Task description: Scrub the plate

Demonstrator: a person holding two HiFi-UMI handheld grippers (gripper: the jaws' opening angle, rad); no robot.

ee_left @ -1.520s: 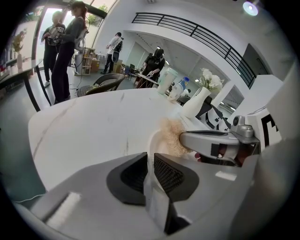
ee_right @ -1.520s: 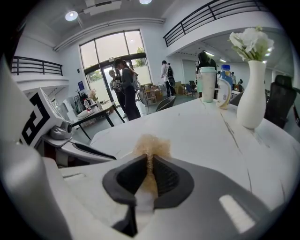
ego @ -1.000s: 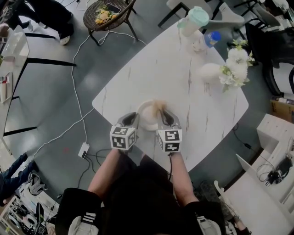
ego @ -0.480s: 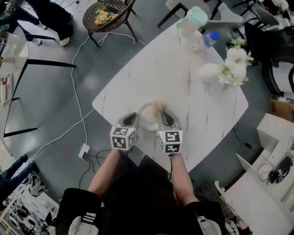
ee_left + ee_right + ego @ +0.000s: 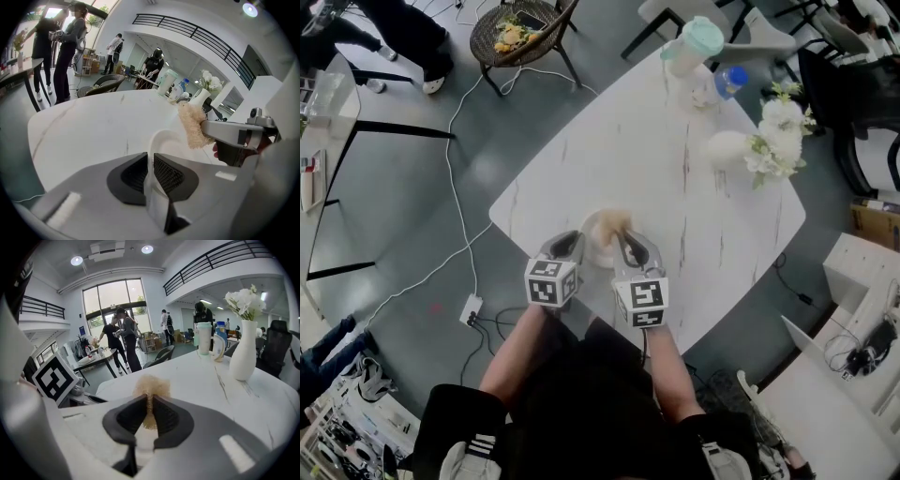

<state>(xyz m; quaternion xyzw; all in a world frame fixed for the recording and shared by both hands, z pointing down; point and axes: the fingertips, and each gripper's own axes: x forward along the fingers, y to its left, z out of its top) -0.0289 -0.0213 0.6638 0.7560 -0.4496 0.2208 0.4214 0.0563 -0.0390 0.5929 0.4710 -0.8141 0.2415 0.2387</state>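
From above, your plate (image 5: 596, 246) sits near the white table's (image 5: 675, 159) closest edge, with lots of bare top beyond it. In the left gripper view, your left gripper (image 5: 150, 165) pinches the plate's rim. In the right gripper view, your right gripper (image 5: 149, 409) pinches the fluffy scrubber (image 5: 151, 386), and a vase (image 5: 243, 355) stands well apart from it.

Smooth white plate (image 5: 595, 242) with soft gloss, rough tan fibrous scrubber (image 5: 614, 221), white table (image 5: 675, 169) of marble look, grey-veined, smooth and faintly shiny, black matt ribbed pads (image 5: 168, 174), smooth matt white vase (image 5: 727, 148).
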